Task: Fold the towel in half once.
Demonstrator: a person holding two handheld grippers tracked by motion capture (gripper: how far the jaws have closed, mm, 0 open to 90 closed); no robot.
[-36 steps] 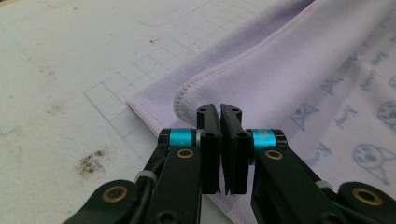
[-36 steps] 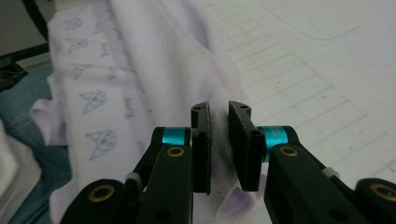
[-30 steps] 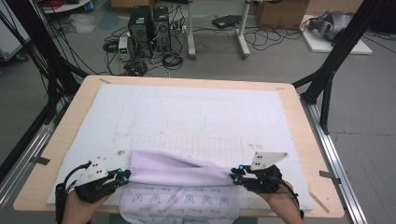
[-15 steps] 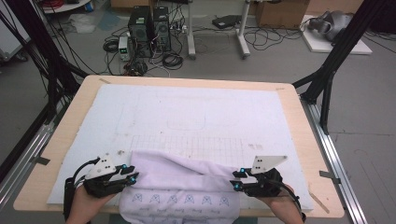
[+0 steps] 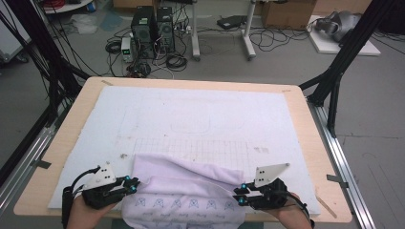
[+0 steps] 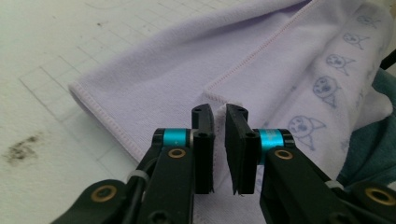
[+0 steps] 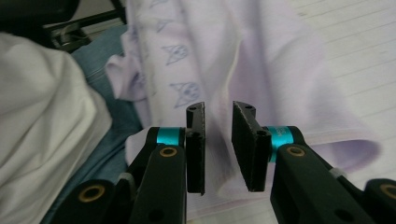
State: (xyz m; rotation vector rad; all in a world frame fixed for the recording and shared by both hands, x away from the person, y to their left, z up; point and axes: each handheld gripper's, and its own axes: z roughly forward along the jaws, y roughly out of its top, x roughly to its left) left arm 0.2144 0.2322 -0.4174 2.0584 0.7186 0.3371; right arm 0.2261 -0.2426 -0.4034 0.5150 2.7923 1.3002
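The white mat (image 5: 200, 119) carries the lilac towel (image 5: 186, 191) at its near edge, part of the cloth hanging off toward the person. The left gripper (image 5: 133, 183) sits at the towel's left end and the right gripper (image 5: 237, 196) at its right end. Both jaw pairs have just been closing and now stand narrow with a gap, cloth lying between them, not visibly pinched. Judged from here, either side could catch one layer only, so the fold would drag unevenly. The towel's overhanging edge is cut off.
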